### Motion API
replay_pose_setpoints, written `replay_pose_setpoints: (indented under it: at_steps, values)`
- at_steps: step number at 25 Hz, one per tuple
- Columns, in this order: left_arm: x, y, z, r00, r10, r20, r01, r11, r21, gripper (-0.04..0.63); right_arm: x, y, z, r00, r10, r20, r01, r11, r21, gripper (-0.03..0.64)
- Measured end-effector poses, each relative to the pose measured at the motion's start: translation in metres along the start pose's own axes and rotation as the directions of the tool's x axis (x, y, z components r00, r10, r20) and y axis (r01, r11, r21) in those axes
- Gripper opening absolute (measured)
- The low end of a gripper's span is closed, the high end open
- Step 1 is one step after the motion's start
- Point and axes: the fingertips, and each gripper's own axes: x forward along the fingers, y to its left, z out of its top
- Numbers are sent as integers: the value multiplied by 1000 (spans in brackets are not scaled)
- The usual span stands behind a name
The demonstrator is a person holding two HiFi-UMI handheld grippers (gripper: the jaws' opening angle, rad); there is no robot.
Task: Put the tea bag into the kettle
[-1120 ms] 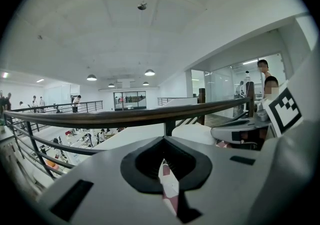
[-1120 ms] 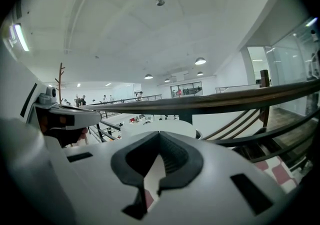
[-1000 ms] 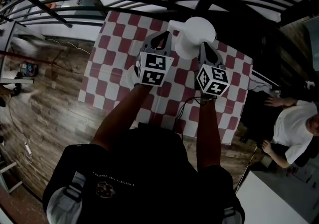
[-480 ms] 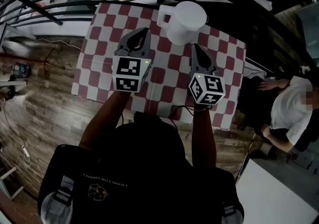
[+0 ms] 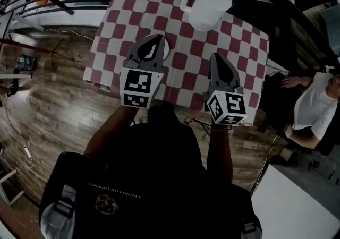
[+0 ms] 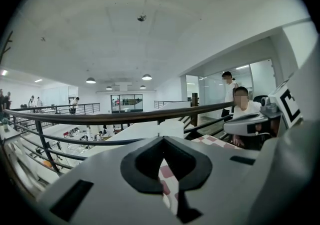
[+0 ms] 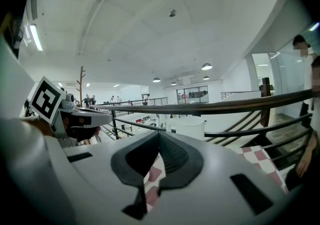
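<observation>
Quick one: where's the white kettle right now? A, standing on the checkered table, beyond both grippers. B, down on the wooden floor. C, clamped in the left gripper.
A: the head view shows the kettle upright near the far edge of the checkered table, ahead of the left gripper and the right gripper, touching neither.

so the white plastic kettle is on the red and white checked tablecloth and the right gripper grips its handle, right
No: the head view shows the right gripper shut on nothing, apart from the white plastic kettle on the red and white checked tablecloth.
</observation>
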Motion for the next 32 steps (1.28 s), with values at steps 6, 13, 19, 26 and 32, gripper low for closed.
replay_pose_setpoints:
  at_steps: [6,13,19,26,32]
  values:
    - [-60,-15,-21,1000,-18,-1,18,1000,3,5,-44,43,-12,1000,12,-2,-12,1000,-13,12]
    - [-120,-32,-39,999,-39,1,39,999,9,5,-97,93,-37,999,22,-40,-23,1000,-18,12]
    - [-149,-40,-57,998,-57,-25,57,998,8,5,-122,117,-56,997,31,-75,-31,999,-9,12]
    - [-165,-57,-73,994,-89,-56,89,996,-7,5,-132,128,-64,994,46,-98,-47,999,-2,12]
    - [-162,-66,-73,995,-86,-60,85,996,-18,5,-137,121,-58,993,59,-98,-61,998,-15,12]
